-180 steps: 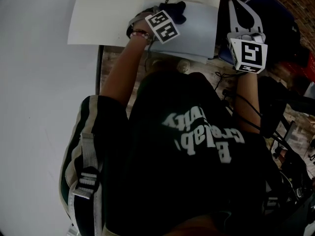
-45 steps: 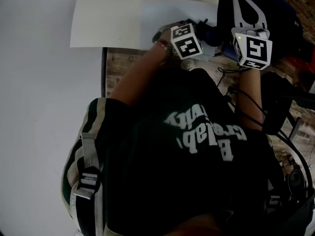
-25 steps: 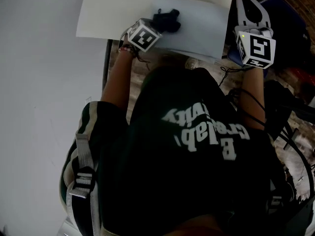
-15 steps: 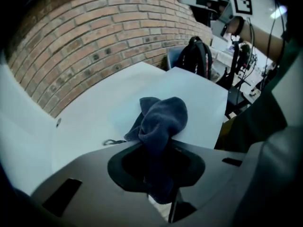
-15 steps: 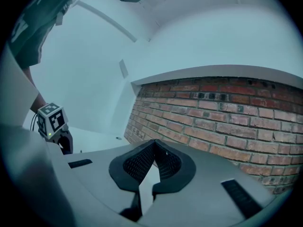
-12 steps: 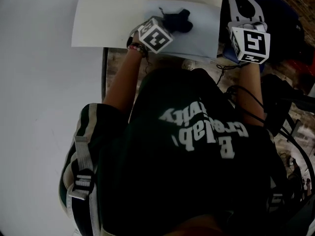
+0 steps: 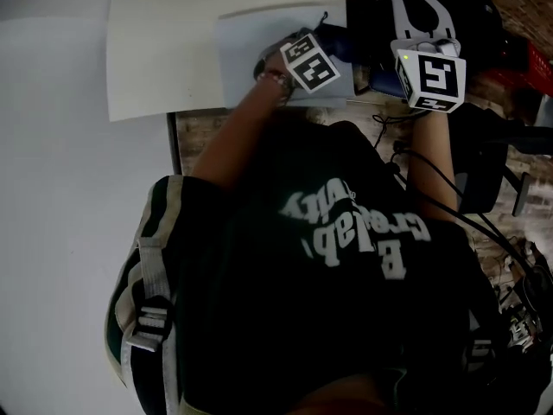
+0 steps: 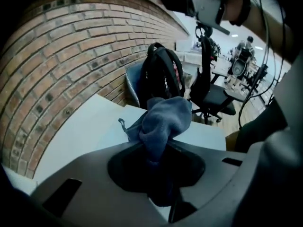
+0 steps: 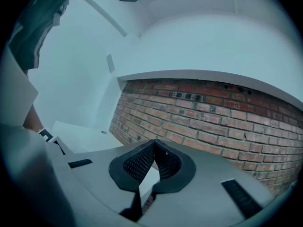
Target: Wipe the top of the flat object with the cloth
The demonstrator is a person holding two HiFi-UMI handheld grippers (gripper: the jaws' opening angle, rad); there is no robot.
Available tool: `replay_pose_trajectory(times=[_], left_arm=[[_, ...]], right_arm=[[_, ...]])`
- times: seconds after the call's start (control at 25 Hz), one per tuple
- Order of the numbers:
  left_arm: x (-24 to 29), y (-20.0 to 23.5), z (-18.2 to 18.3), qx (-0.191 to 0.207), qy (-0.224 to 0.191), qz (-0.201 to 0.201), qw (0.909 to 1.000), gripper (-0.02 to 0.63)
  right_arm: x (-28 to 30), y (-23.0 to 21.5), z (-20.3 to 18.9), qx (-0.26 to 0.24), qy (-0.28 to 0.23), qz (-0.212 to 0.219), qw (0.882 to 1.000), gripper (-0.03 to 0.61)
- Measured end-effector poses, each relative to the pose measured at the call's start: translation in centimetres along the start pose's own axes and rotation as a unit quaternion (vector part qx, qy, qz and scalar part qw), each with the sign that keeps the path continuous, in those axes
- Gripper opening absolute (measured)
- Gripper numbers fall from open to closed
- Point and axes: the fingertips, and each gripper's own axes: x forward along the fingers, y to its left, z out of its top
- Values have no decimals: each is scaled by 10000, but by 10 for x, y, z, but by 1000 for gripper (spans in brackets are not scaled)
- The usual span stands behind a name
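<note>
Rightward went the left gripper (image 8: 158, 151) since half a second before, carrying the cloth (image 8: 166, 119) from the middle of the flat object (image 7: 246, 59) to its right edge. Its jaws were clamped tight on a bunched fold of the blue cloth, and the rest billowed out in front. The flat object, a pale sheet, lay on the white tabletop (image 7: 160, 54) with its long axis running left to right. Nearly all of its bare top therefore lay to the left of the cloth, and a return stroke would, I judge, have to run that way. The right gripper (image 9: 153, 144) was pinched together at the tips on nothing, held off past the sheet's right edge (near the cloth, though apart from it). White lettering on the person's dark shirt (image 7: 346, 232) showed upside down, and I could not read it with any certainty.
</note>
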Motion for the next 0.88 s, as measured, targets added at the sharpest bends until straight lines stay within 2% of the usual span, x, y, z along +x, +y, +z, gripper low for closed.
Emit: replay_pose_trajectory(times=[0.12, 0.24, 0.52, 0.6, 0.72, 0.8, 0.88], left_arm=[[-11, 18, -23, -306, 124, 174, 9993, 77], [-30, 41, -65, -683, 385, 443, 9959, 77], [-88, 86, -175, -1685, 775, 917, 9784, 77], [-96, 90, -189, -1704, 851, 983, 9768, 77], [-98, 93, -191, -1436, 951, 988, 9801, 75], [-99, 96, -183, -1243, 896, 1006, 9831, 75], [-97, 97, -161, -1020, 653, 922, 9883, 75]], right_arm=[[2, -2, 0, 73, -36, 7, 10000, -6], [8, 10, 1, 102, -69, 163, 9998, -6], [36, 56, 3, 200, 4, 584, 9981, -6], [44, 64, 0, 210, 85, 636, 9977, -6], [53, 71, 0, 166, 182, 647, 9976, -6], [57, 73, 3, 129, 232, 575, 9980, -6], [56, 72, 6, 80, 311, 437, 9985, -6]])
